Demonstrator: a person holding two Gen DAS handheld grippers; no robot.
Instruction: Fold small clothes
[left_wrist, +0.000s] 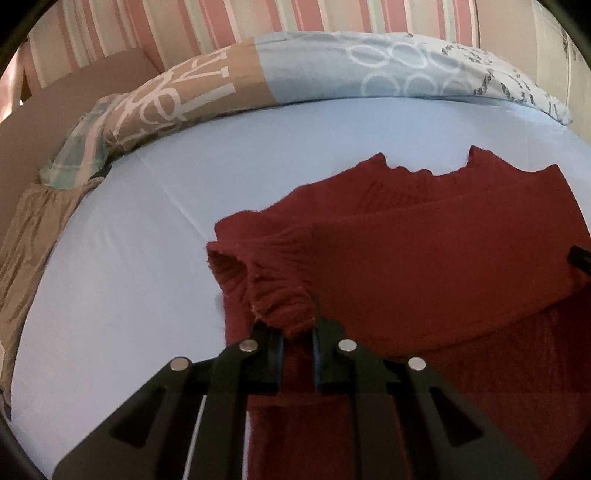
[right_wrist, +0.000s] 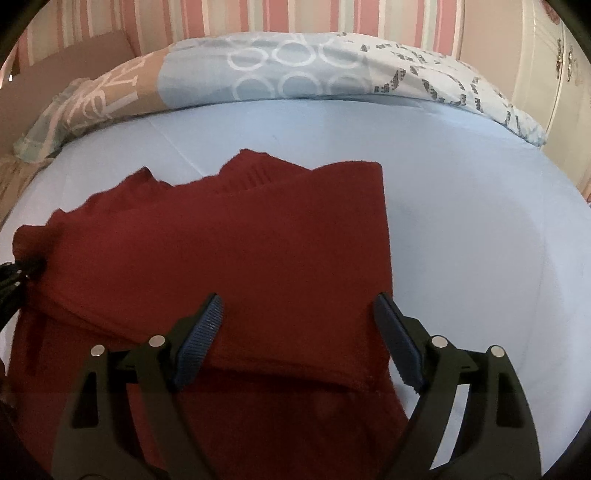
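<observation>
A dark red knit sweater (left_wrist: 424, 251) lies partly folded on the light blue bed sheet (left_wrist: 129, 266). My left gripper (left_wrist: 298, 332) is shut on the sweater's ribbed cuff (left_wrist: 280, 299), holding it just above the fabric at the sweater's left side. In the right wrist view the sweater (right_wrist: 240, 251) fills the middle and left. My right gripper (right_wrist: 299, 306) is open and empty above the sweater's right edge, its blue ribbed pads (right_wrist: 201, 339) wide apart. The left gripper shows at the left edge of the right wrist view (right_wrist: 16, 273).
A rolled patterned duvet (left_wrist: 314, 70) in tan, blue and white runs along the far side of the bed, also in the right wrist view (right_wrist: 295, 74). A striped pink wall (right_wrist: 295, 18) is behind. A white cabinet (right_wrist: 554, 74) stands at the right. The sheet (right_wrist: 480, 240) extends right.
</observation>
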